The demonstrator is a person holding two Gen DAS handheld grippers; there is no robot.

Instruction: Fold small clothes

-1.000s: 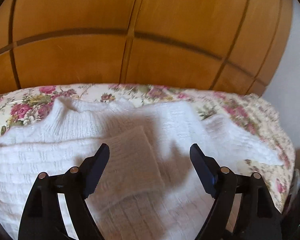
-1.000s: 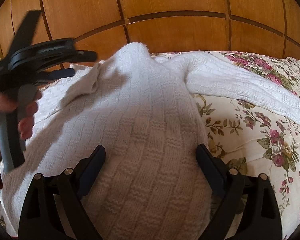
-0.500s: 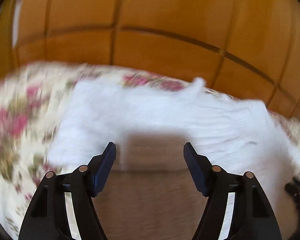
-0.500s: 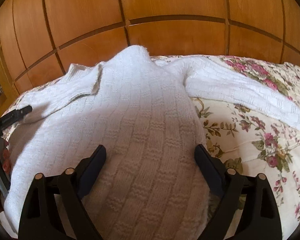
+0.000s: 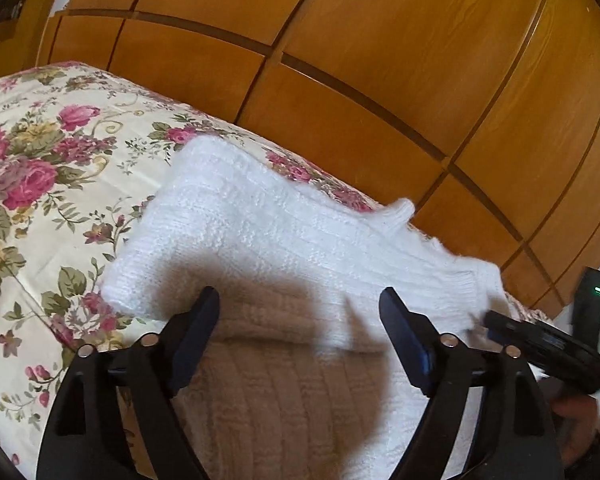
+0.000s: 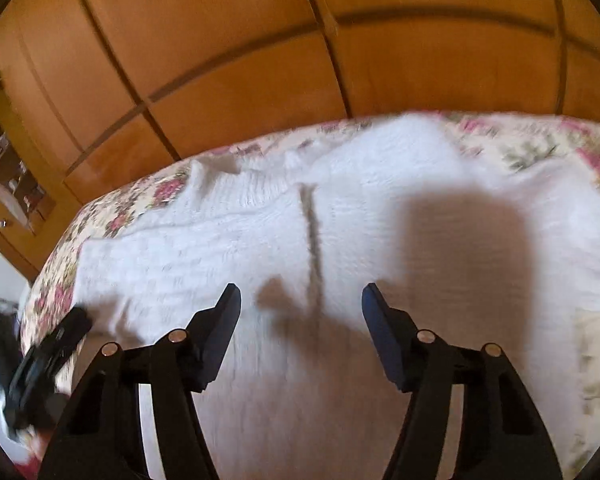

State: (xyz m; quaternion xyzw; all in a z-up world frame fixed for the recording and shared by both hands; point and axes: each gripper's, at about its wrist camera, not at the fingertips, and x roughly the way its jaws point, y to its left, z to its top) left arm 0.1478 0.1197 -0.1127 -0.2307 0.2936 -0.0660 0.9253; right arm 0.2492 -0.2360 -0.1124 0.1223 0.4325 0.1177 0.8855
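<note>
Flat on the floral bedspread (image 5: 40, 184), white cable-knit sweater (image 5: 268, 240) running long across both spread-jawed, empty grippers, left gripper (image 5: 300, 312) nearer its folded edge, right gripper (image 6: 300, 308) seemingly mid-body, though blurred.

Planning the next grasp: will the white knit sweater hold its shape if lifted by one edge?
Probably not. The white knit sweater lies limp, following the floral bedspread, so it should droop. Its thick, fuzzy knit likely grips the open left gripper well rather than slipping.
</note>
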